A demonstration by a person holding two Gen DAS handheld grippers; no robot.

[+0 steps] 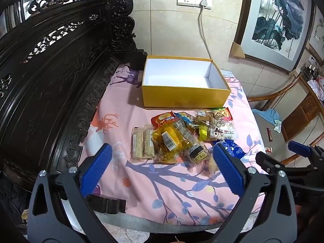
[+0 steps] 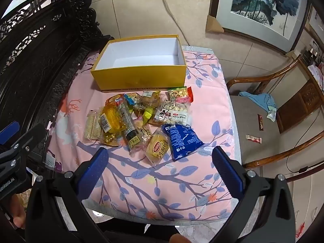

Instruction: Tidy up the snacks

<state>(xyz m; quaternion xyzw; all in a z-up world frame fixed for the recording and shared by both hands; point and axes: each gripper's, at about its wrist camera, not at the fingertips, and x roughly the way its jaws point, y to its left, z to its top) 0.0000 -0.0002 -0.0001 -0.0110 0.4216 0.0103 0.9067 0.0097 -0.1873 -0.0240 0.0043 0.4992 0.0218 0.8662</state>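
A yellow box [image 1: 185,98] [image 2: 139,77] with a white inside stands empty at the back of the pink floral table [image 1: 162,182] [image 2: 162,182]. In front of it lies a heap of snack packets [image 1: 182,135] [image 2: 139,119]: a yellow bag [image 2: 112,119], grain bars [image 1: 141,143], a blue packet [image 2: 183,139], a small bread pack [image 2: 158,148] and white-candy bags [image 2: 178,111]. My left gripper [image 1: 162,151] hangs open just short of the heap, nothing between its pads. My right gripper [image 2: 160,158] is open too, above the cloth before the blue packet.
A dark carved wooden bench back [image 1: 50,70] walls the table's left side. A wooden armchair [image 2: 273,111] to the right holds a blue cloth and small wrappers. A cable [image 1: 202,32] runs down the tiled wall from a socket. Framed paintings [image 1: 277,18] lean at the right.
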